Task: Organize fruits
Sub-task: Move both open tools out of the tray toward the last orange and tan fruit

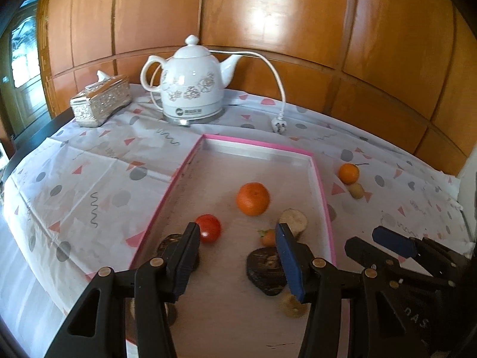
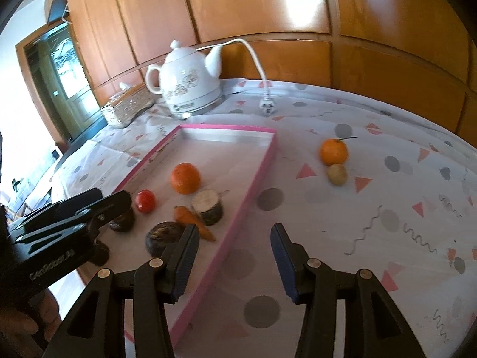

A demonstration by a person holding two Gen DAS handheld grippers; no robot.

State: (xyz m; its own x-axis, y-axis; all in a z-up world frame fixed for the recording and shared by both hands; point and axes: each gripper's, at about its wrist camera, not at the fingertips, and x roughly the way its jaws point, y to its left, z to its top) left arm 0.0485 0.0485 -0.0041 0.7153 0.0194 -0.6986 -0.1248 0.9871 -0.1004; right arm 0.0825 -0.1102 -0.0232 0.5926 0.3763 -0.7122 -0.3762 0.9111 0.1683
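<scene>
A pink-rimmed tray [image 1: 323,197] [image 2: 253,185] holds an orange [image 1: 252,198] [image 2: 184,178], a red tomato [image 1: 208,228] [image 2: 145,200], a small carrot [image 1: 268,237] [image 2: 193,222], a cut pale piece [image 1: 293,220] [image 2: 207,207] and dark lumps [image 1: 265,270] [image 2: 164,237]. On the cloth to the tray's right lie a second orange [image 1: 348,173] [image 2: 334,151] and a small yellowish fruit [image 1: 356,191] [image 2: 337,174]. My left gripper [image 1: 237,232] [image 2: 114,195] hangs open over the tray's near end, holding nothing. My right gripper [image 2: 235,232] [image 1: 363,238] stands open above the tray's right rim, also with nothing in it.
A white electric kettle [image 1: 192,86] [image 2: 190,83] stands at the back with its cord and plug [image 1: 278,125] [image 2: 266,106] on the cloth. A silver tissue box [image 1: 100,103] [image 2: 129,106] sits at the back left. Wood panelling closes the far side.
</scene>
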